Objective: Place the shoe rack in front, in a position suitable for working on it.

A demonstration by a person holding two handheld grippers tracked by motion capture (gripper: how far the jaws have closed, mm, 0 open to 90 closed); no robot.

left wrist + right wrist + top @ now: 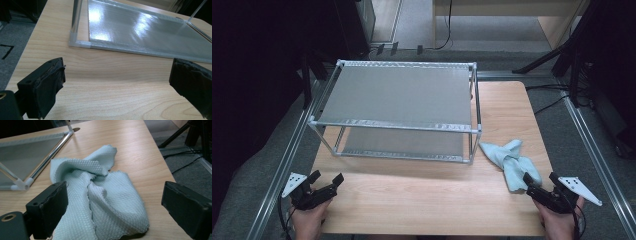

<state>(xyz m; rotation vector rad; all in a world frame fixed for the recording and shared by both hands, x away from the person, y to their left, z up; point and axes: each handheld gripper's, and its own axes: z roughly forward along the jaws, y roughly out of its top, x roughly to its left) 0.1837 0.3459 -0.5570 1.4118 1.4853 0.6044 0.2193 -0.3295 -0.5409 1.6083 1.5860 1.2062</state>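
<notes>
A crumpled light-blue cloth (510, 161) (100, 200) lies on the wooden table (422, 195), right of a two-tier shelf rack (397, 95). My right gripper (543, 183) (113, 206) stands open at the table's front right, its jaws spread just before the cloth's near end, not pressing on it. At the front left, my left gripper (326, 176) (117, 80) is open above bare wood with nothing between its jaws, facing the rack's lower shelf (150, 32) and its near corner post (76, 25).
The rack has grey shelves in a white-jointed metal frame and takes up the table's far left and middle. Metal rails (599, 150) run along both sides of the table. Cables and dark stands lie on the floor at the far right.
</notes>
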